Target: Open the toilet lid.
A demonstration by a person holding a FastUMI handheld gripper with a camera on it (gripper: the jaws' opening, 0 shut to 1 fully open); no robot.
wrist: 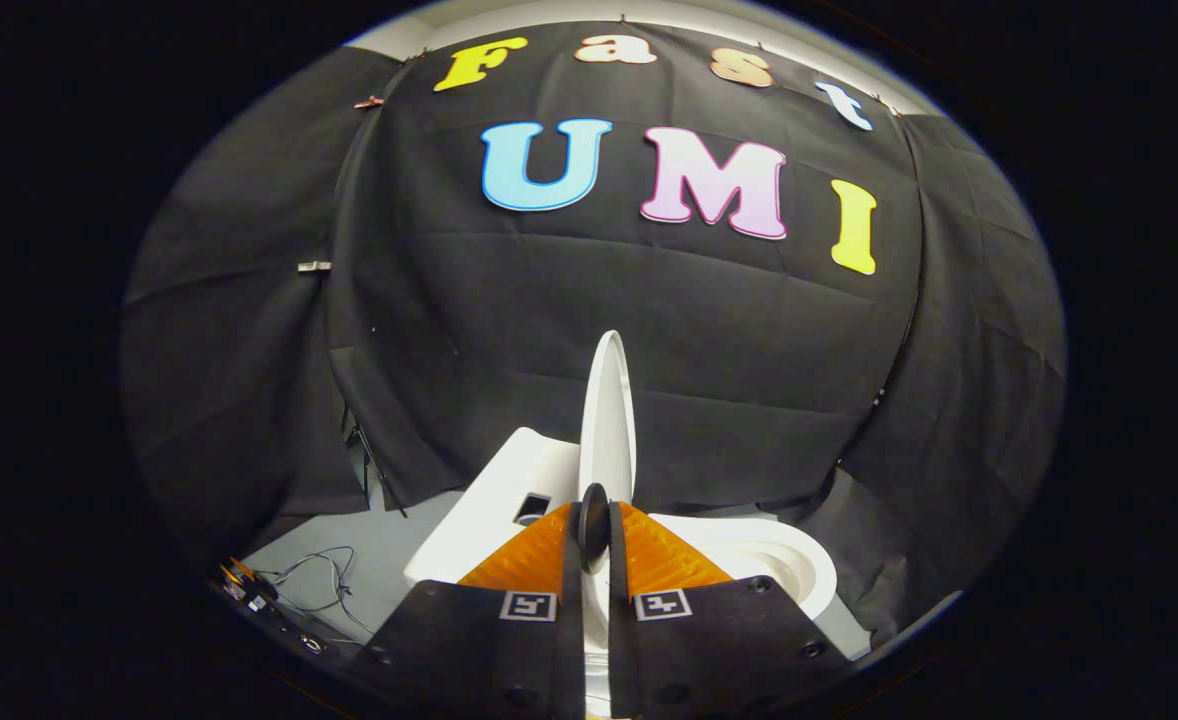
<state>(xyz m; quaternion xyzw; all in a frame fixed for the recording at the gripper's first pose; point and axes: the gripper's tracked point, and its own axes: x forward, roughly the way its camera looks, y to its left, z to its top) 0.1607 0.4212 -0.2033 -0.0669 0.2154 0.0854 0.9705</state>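
The white toilet lid (609,420) stands upright and edge-on, rising straight up from between my fingers. A small dark round knob (594,520) on its edge sits pinched between the fingertips. My gripper (595,535) is shut on the lid at that knob, with only a thin gap left between the fingers. To the right of the lid lies the white seat and bowl (779,570), uncovered. To the left is the white toilet body (494,500) with a dark square opening in it.
Black cloth walls close in behind and on both sides of the toilet. Loose cables (314,580) and small parts lie on the grey floor to the left of the toilet.
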